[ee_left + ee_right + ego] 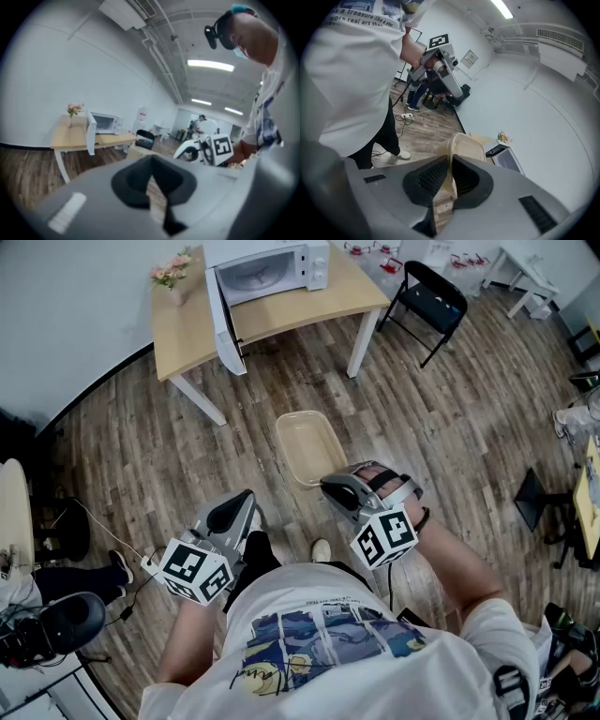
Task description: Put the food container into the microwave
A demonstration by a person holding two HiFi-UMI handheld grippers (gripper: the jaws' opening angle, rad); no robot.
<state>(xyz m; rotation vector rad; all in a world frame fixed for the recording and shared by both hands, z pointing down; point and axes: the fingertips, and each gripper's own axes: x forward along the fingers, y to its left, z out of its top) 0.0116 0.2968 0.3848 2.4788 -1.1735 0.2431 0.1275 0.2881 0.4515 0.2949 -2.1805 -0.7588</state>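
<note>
A beige, open-topped food container [307, 448] hangs above the wood floor, about midway between me and the table. My right gripper [330, 486] is shut on its near rim. In the right gripper view, that rim [466, 145] stands on edge between the two black pads of the right gripper [450, 180]. The white microwave [267, 270] sits on a wooden table [187, 324] with its door [225, 320] swung wide open. It also shows far off in the left gripper view as the microwave [105, 123]. My left gripper [246, 501] hangs low at my left, shut and holding nothing; its pads meet [151, 180].
A black chair [427, 296] stands right of the table. A small vase of flowers [173, 277] sits on the table's left corner. A seated person's legs [56, 577] and a power strip with its cable [145, 563] lie at my left. White tables [511, 268] stand far right.
</note>
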